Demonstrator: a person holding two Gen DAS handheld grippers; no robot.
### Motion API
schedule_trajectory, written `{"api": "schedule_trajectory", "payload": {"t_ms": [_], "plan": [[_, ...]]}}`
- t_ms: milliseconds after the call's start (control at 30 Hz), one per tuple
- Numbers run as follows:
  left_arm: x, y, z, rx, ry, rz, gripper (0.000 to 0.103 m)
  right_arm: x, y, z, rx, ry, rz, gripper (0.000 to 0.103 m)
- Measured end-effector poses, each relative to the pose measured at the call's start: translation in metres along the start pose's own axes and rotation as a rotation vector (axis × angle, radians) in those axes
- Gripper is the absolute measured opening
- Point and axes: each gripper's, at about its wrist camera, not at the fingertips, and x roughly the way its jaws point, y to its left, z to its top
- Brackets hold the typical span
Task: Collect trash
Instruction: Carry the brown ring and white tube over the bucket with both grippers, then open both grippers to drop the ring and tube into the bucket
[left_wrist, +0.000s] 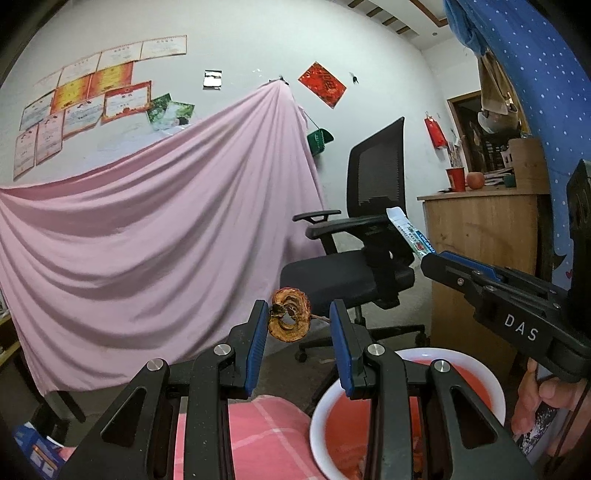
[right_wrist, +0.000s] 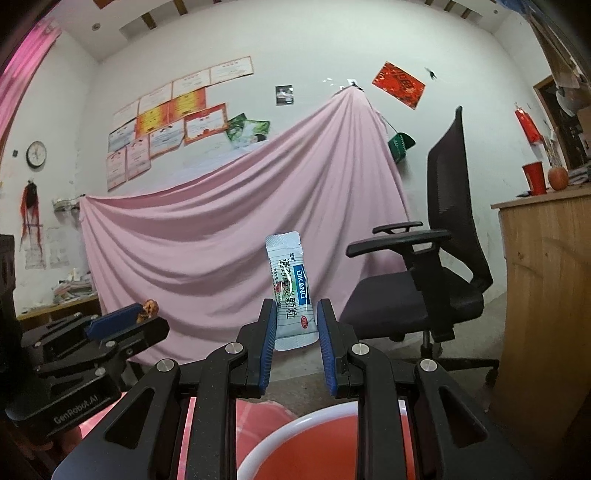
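My left gripper (left_wrist: 298, 328) is shut on a dried brown fruit peel (left_wrist: 289, 320), which sticks up against the left finger. It hangs over the edge of a red basin with a white rim (left_wrist: 476, 365). My right gripper (right_wrist: 295, 328) is shut on a white and blue medicine sachet (right_wrist: 291, 291) that stands upright between the fingers. It is above the same basin (right_wrist: 280, 439). In the left wrist view the right gripper (left_wrist: 428, 258) comes in from the right with the sachet (left_wrist: 410, 230). In the right wrist view the left gripper (right_wrist: 147, 317) shows at the left with the peel (right_wrist: 149, 308).
A pink checked cloth (left_wrist: 266, 439) lies under the basin. A black office chair (left_wrist: 369, 236) stands behind, a wooden cabinet (left_wrist: 480, 236) with a red cup and an apple to its right. A pink sheet (left_wrist: 155, 229) hangs on the wall.
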Motion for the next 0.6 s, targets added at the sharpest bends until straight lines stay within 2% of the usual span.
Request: {"api": "schedule_trajectory", "payload": {"t_ms": [600], "plan": [[0.015,-0.020,-0.009,-0.050,0.132,-0.125,0.030,0.015,-0.030,-0.014,0.081,0.154,-0.037,0.021]]}}
